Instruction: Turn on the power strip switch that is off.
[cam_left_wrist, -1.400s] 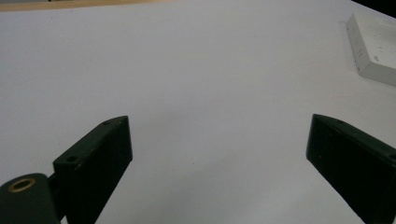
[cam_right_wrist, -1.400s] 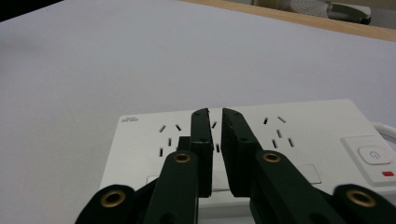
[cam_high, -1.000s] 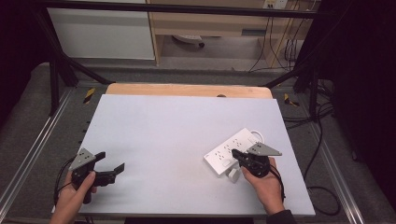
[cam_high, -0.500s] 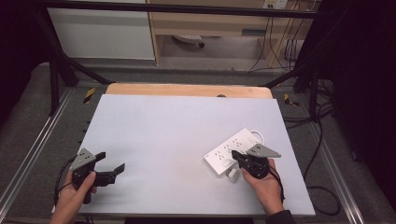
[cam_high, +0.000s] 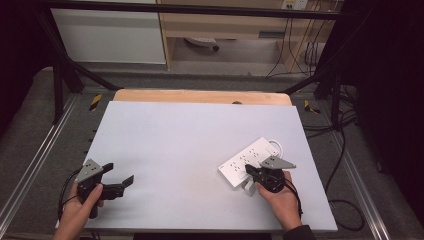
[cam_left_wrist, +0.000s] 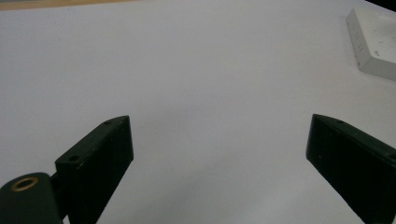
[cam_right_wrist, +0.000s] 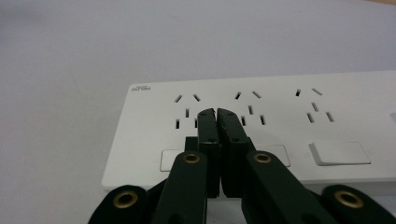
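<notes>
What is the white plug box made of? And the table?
The power strip looks like hard white plastic: smooth, slightly shiny, with crisp moulded slots. The table has a flat, matte pale grey top, maybe laminate or a mat, with a bare wooden strip at its far edge.

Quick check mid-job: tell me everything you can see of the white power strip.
The white power strip is a flat rectangular block of what looks like smooth plastic, lying face up and diagonal on the table's right half. Its top carries rows of socket slots with rectangular switches alongside, and small grey print at one corner. The right gripper, jaws together, sits over its near edge; contact is unclear.
</notes>
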